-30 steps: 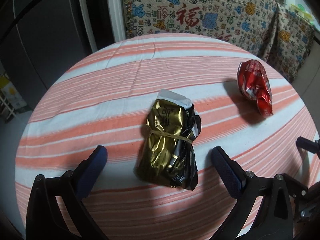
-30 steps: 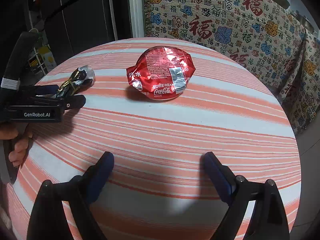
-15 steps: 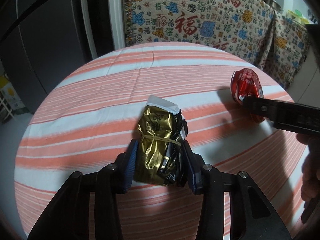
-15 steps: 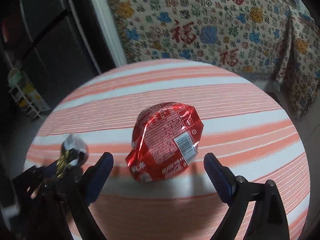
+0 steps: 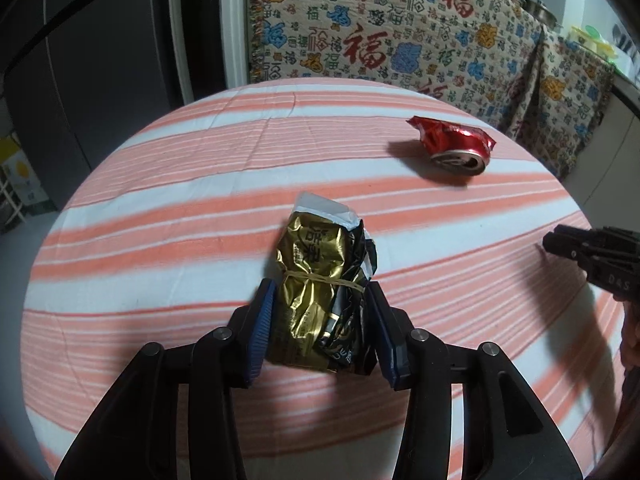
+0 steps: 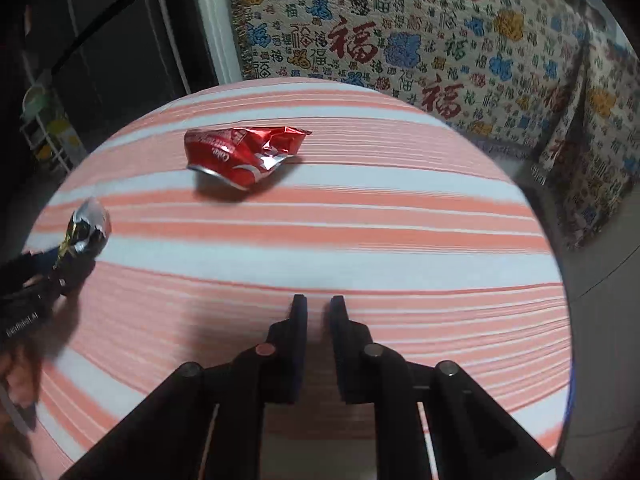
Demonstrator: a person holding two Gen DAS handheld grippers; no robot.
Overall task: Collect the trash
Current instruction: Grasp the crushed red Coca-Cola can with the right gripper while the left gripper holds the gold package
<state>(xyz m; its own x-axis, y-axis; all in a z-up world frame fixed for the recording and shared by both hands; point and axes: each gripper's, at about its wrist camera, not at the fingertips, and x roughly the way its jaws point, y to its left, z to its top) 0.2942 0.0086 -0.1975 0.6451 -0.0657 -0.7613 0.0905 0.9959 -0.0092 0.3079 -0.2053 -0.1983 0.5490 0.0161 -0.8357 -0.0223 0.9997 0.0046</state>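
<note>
A crumpled gold and black snack bag [image 5: 320, 292], tied with a rubber band, lies on the round striped table [image 5: 160, 208]. My left gripper [image 5: 320, 308] is shut on its near half; the bag also shows at the left of the right wrist view [image 6: 86, 228]. A crushed red cola can [image 5: 456, 144] lies on its side at the far right of the table, and it sits at the far left in the right wrist view [image 6: 240, 152]. My right gripper [image 6: 318, 304] is shut and empty, well short of the can, above the tablecloth.
A patterned cloth with red characters [image 5: 380, 36] hangs behind the table. A dark cabinet [image 5: 92, 60] stands at the far left. The right gripper's body [image 5: 600, 260] reaches in at the right edge of the left wrist view. The table edge drops off at the right [image 6: 560, 280].
My left gripper stays closed on the gold bag. My right gripper has closed with nothing in it and drawn back; the red can has rolled onto its side, farther from it.
</note>
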